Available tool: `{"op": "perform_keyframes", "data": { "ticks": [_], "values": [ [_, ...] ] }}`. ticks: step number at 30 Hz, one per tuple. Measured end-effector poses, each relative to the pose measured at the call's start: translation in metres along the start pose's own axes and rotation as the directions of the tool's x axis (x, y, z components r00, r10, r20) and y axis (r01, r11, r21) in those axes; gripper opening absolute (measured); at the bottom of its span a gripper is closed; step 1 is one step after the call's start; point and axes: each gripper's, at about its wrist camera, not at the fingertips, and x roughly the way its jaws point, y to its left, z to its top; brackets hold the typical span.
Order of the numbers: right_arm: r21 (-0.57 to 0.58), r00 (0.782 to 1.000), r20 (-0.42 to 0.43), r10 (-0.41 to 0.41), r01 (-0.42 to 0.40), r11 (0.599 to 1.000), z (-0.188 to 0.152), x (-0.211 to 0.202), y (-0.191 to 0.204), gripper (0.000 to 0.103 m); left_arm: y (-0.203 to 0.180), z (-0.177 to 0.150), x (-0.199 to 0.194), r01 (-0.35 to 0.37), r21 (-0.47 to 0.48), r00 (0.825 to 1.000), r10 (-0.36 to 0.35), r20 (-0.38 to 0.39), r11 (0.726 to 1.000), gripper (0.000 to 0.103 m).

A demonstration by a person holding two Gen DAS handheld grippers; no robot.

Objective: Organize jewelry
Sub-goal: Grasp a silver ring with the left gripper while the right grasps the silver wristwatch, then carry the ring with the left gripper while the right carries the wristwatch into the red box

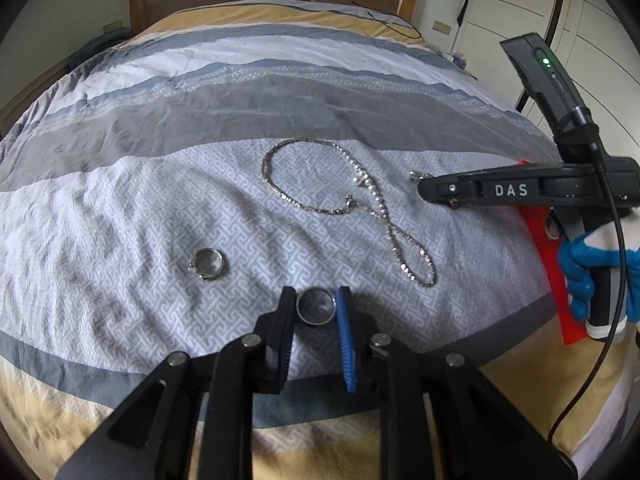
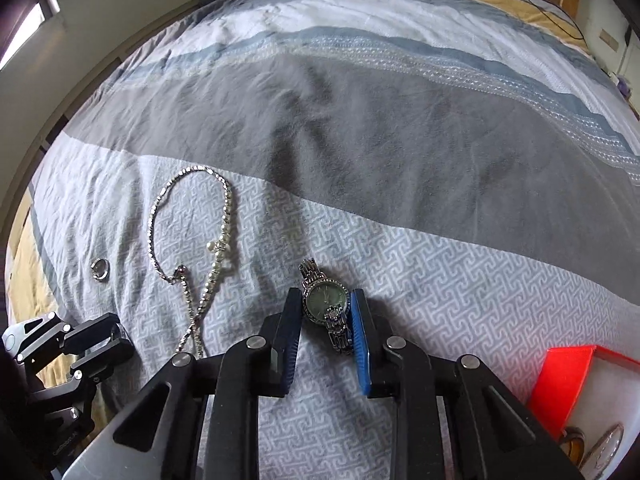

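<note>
— Where do things stand on the bed [image 1: 168, 184]?

— Take the necklace [image 1: 352, 204] as the marker. The plain ring [image 1: 316, 306] lies on the near side of it, and the left gripper [image 1: 314, 304] has that ring between its fingertips. The fingers look set just outside the band; whether they press it yet, I can't tell. A second ring [image 1: 207, 264] with a small stone sits left of the necklace, well apart from both grippers.

— And the other hand?

— The right gripper [image 2: 326, 308] is on the necklace's right side, over the watch [image 2: 326, 302]. Its jaws are parted, with the dial between them. The blue pad [image 2: 360, 332] touches the strap; the black finger stands a little off the case.

— Which way does the watch lie?

— Its strap runs away from the gripper, nearly in line with the fingers, so I'd judge a close would catch the case across its narrow width. That's the alignment the coming move depends on.

— Where would it all go?

— Likely the red box [image 2: 560, 384], further right of the necklace, nearer the right hand than the left. Something round already lies inside.
</note>
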Motion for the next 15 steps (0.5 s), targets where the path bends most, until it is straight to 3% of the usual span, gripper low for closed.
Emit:
{"op": "perform_keyframes", "data": {
  "ticks": [8, 15],
  "values": [
    [0.037, 0.990, 0.133, 0.056, -0.061, 0.997, -0.011, -0.060, -0.006, 0.024, -0.008, 0.014, -0.028, -0.017, -0.008, 0.999, 0.017, 0.039, 1.000, 0.019],
    [0.055, 0.976, 0.208, 0.056, -0.069, 0.996, -0.033, -0.121, -0.025, 0.024, -0.047, 0.031, -0.053, 0.013, 0.044, 0.996, -0.017, 0.087, 0.999, 0.019]
  ]
}}
